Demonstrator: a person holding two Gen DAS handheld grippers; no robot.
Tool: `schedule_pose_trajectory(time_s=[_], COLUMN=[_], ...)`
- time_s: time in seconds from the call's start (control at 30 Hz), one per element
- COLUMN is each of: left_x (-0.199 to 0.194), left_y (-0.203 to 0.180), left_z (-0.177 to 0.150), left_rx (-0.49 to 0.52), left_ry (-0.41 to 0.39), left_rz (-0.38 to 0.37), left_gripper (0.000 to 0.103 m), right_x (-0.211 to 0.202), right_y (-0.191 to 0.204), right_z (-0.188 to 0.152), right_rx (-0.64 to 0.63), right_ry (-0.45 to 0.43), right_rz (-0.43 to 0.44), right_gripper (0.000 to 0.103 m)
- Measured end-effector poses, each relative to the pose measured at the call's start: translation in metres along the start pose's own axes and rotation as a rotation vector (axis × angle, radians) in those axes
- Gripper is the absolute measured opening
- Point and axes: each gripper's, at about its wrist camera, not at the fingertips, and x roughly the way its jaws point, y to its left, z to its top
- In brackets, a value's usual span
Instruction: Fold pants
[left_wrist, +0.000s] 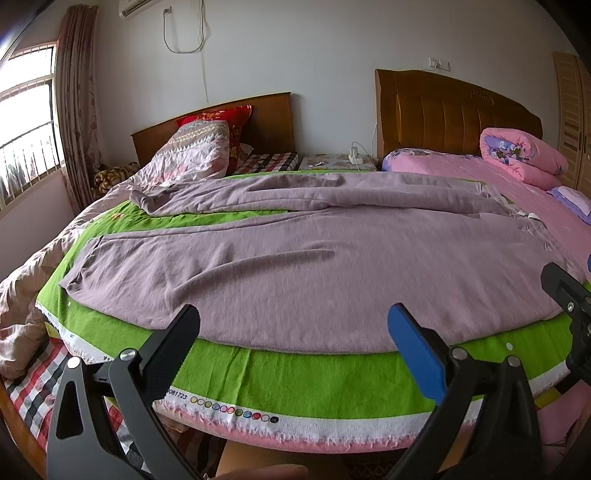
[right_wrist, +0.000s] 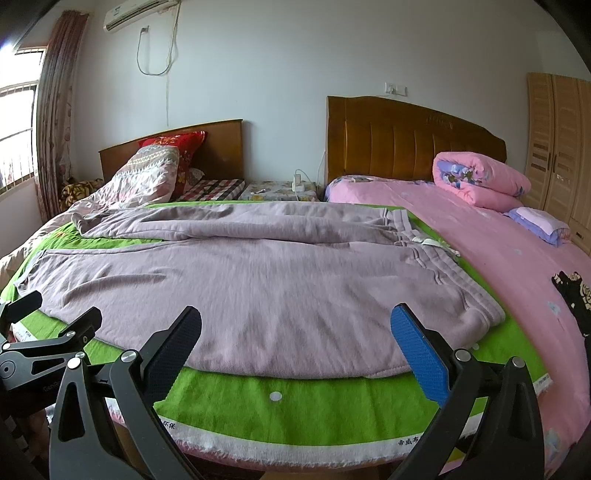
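Beds filled most of what I saw: the near bed carried a bright green cloth with a white printed selvedge (left_wrist: 295, 387), and beside it on the right lay a pink bedsheet (right_wrist: 517, 266). Spread flat across the green cloth were the mauve fleece pants (left_wrist: 295, 266), their waistband (right_wrist: 443, 266) toward the pink sheet and both legs running out to the left. The nearer leg lay smooth and broad; the farther leg (left_wrist: 240, 199) lay rumpled behind it, with a strip of green showing between them near the cuffs. Behind stood two wooden headboards, the taller padded one (left_wrist: 458, 110) on the right. A rolled pink floral quilt (right_wrist: 476, 181) rested against it, and a red embroidered pillow (left_wrist: 229, 118) leaned on the left headboard behind a folded patterned duvet.

My left claw (left_wrist: 293, 332) hovered over the near hem of the pants, spread wide and holding nothing. My right claw (right_wrist: 295, 332) hung likewise near the waist end, fingers wide apart and empty, with its blue pad (right_wrist: 421, 358) clear of the cloth.
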Motion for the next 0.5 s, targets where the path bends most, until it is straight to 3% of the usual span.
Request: schedule_pose_trajectory(time_s=[0.5], left_x=[0.0002], left_y=[0.0], left_z=[-0.0005], left_rx=[0.0], left_ry=[0.003], left_rz=[0.0], left_gripper=[0.102], right_x=[0.0015], right_y=[-0.0037], right_z=[0.0019], right_rx=[0.003], right_ry=[0.008], right_rz=[0.003], right_gripper=[0.099])
